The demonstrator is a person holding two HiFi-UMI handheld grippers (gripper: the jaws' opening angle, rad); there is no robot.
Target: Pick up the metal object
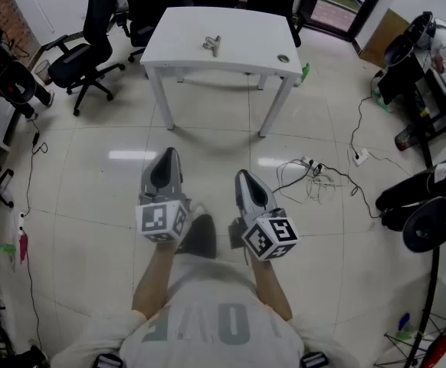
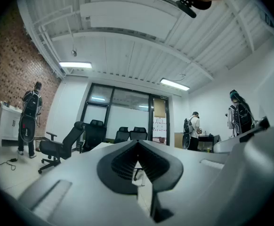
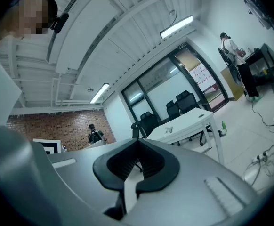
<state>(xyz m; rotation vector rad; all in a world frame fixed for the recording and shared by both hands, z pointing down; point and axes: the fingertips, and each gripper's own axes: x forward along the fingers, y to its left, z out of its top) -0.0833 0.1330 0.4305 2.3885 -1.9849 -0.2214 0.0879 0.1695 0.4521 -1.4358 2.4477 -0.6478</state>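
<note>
The metal object (image 1: 212, 44) lies on the table (image 1: 178, 33), well ahead of both grippers and between them. The left gripper (image 1: 167, 156) and right gripper (image 1: 244, 176) are both closed and empty, and neither is clearly nearer.

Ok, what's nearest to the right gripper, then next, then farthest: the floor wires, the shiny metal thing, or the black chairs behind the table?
From the right gripper, head view:
1. Tangle of thin wires, on the floor to its right.
2. Silver metal object, on the white table ahead.
3. Black office chairs, behind that table.
</note>
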